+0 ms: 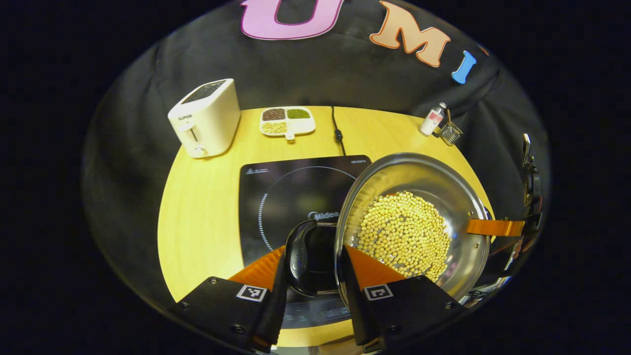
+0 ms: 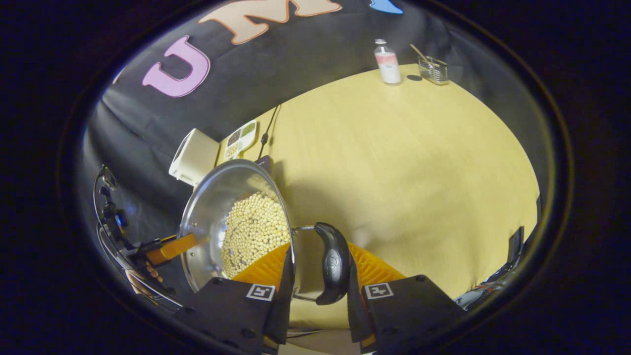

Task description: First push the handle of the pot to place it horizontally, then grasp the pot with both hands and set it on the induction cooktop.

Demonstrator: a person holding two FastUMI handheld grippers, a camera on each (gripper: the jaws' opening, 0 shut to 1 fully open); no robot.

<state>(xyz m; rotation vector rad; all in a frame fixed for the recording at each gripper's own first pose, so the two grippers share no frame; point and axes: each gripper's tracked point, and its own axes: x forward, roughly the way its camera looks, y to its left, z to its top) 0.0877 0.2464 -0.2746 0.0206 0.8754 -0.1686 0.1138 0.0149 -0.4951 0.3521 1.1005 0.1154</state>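
Left gripper (image 1: 313,276): jaws narrow, one finger on each side of the pot's black side handle (image 1: 303,256), both pressing on it. Right gripper (image 2: 318,283): same posture on the opposite black handle (image 2: 334,261), jaws narrow and closed on it.

Pot (image 1: 414,222): steel, open, with a layer of pale soybeans (image 1: 404,236) covering its bottom. In the left gripper view it sits over the right edge of the induction cooktop (image 1: 291,197), partly past that edge toward the right side of the table (image 1: 197,207). Whether the base touches the glass or is held above it cannot be told. In the right gripper view the pot (image 2: 217,207) hangs at the left, with the soybeans (image 2: 251,231) visible inside and the bare table (image 2: 394,162) spreading out beyond.

Across the pot, each view shows the other gripper: right gripper (image 1: 498,228) at the far rim in the left gripper view, left gripper (image 2: 170,248) in the right gripper view.

Back edge of table: white toaster (image 1: 206,118) at the left corner, a divided dish of grains (image 1: 287,121) near the middle, the cooktop's black cable (image 1: 337,130) beside it. Right back corner: small bottle (image 1: 432,120) and a wire holder (image 1: 450,132), just beside each other.
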